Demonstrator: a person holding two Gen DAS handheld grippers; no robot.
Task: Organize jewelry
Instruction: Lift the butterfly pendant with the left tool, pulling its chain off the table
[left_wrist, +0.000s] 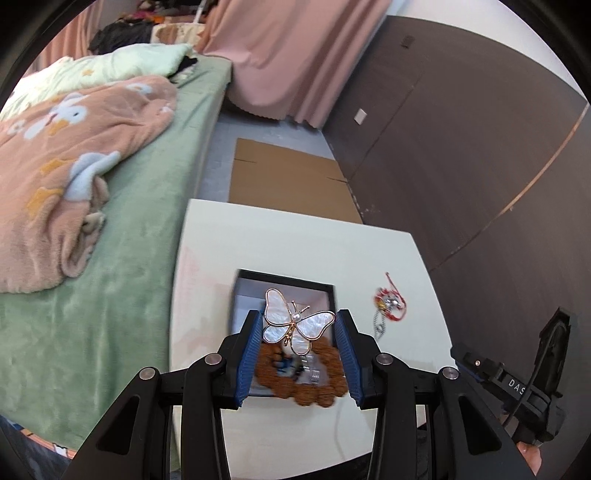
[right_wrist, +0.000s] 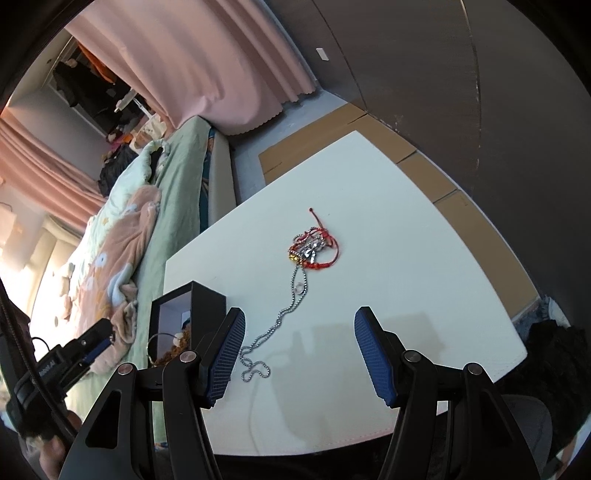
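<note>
Left gripper (left_wrist: 298, 325), seen from the left wrist camera, is clamped on a butterfly brooch (left_wrist: 295, 325): the two blue pads (left_wrist: 248, 354) press against the outer wing edges, one on each side. Wingspan, the brooch's long axis, runs left to right between the pads, slightly tilted with the left wing higher; the antennae point up and away from the camera, and the gold body with its pearl sits at the centre. Brooch and gripper are held above a black open box (left_wrist: 284, 280) resting on the white table (left_wrist: 295, 240); inside the box lies a brown beaded bracelet (left_wrist: 325, 384), blurred in this view. To the right of the box, on the bare tabletop, lies a tangle of red cord and silver chain (left_wrist: 388, 304). Green bed (left_wrist: 147, 258) with a pink blanket (left_wrist: 74, 155) stands to the left of the table, and flat cardboard (left_wrist: 288, 177) lies on the floor beyond its far edge. Right gripper (right_wrist: 299, 354), seen from the right wrist camera, stands released with nothing between its pads, above the near part of the table (right_wrist: 406, 258). The tangle (right_wrist: 314, 247) lies farther out, and its silver chain (right_wrist: 273, 325) trails toward the near left, ending in a loop beside the left pad. The box (right_wrist: 207, 299) is at the left table edge, with the left gripper (right_wrist: 92, 343) partly visible beside it.
</note>
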